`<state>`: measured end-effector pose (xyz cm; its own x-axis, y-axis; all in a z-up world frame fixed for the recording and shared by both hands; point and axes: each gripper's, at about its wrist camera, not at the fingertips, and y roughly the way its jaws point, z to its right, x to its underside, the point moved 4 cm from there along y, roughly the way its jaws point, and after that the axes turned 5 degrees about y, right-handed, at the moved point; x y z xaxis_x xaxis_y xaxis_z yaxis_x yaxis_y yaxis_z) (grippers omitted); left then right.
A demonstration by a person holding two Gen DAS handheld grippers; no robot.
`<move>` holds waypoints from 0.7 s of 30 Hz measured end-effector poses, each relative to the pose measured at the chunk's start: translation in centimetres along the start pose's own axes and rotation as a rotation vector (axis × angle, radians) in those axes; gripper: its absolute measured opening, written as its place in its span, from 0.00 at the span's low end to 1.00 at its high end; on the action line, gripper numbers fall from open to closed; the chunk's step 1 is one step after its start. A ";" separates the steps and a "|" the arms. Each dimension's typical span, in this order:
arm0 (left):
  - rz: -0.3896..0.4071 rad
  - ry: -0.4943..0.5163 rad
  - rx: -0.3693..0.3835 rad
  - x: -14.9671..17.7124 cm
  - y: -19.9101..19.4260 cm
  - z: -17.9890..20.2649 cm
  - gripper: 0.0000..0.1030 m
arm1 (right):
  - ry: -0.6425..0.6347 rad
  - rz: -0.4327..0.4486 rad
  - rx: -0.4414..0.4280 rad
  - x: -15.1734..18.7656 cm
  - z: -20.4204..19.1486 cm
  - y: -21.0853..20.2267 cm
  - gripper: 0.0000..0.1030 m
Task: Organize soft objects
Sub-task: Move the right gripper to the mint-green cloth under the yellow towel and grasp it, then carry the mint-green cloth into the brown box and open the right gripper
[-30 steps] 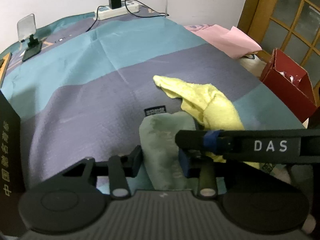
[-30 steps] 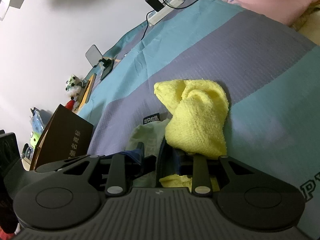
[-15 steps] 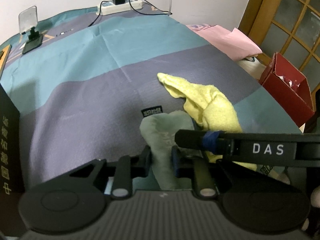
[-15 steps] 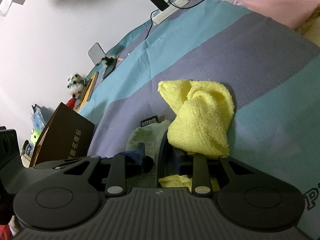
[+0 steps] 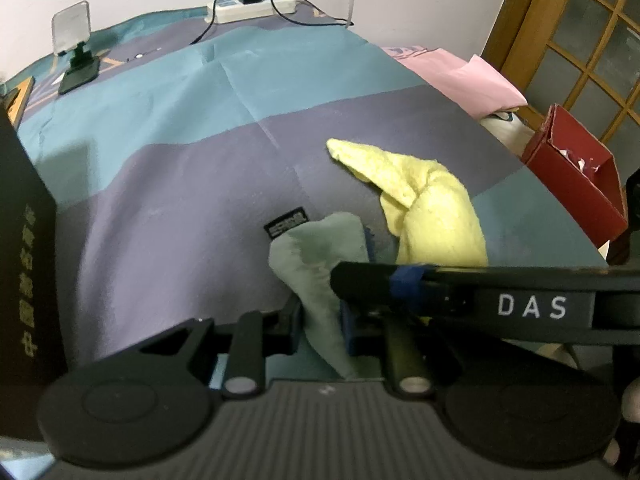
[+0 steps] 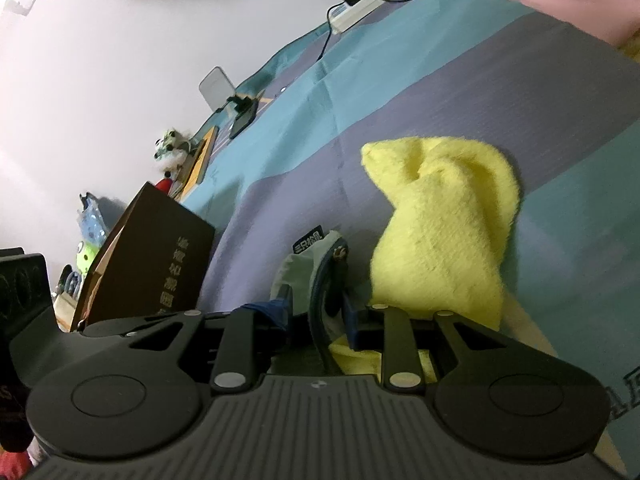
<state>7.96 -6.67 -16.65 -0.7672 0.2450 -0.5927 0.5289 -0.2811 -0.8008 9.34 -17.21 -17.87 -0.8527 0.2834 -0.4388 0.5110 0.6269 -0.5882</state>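
Clearly, your left hand-held gripper point(image 5: 322, 320) was clenched on a limp sage-green cloth point(image 5: 320, 256), which rose in a soft peak between its fingers above the striped teal and purple bed cover point(image 5: 180, 184). Your right hand-held gripper point(image 6: 326, 322) pinched the near edge of a fluffy yellow towel point(image 6: 440, 232), whose bulk lay bunched on the cover just beside the green cloth. Judging by that, each grip looked shallow, so you did best to lift slowly, keeping the two cloths apart. A dark cardboard box point(image 6: 152, 248) stood at the left, a red carton point(image 5: 576, 176) at the right.
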 end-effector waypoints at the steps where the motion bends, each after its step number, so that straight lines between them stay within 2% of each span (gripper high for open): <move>1: 0.001 -0.002 0.000 0.2 -0.2 -0.1 0.14 | -0.001 -0.005 -0.004 0.1 -0.2 0.0 0.07; 8: 0.000 -0.023 -0.015 1.9 -1.8 -0.7 0.11 | -0.018 -0.049 -0.035 1.1 -1.5 0.3 0.08; 21: 0.016 -0.099 -0.081 7.8 -8.2 -2.9 0.08 | -0.143 -0.210 -0.149 5.3 -6.2 1.5 0.08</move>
<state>-1.33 0.20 -14.96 -0.7883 0.1475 -0.5974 0.5658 -0.2076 -0.7980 4.96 -10.23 -16.83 -0.9088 0.0376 -0.4155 0.2942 0.7637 -0.5746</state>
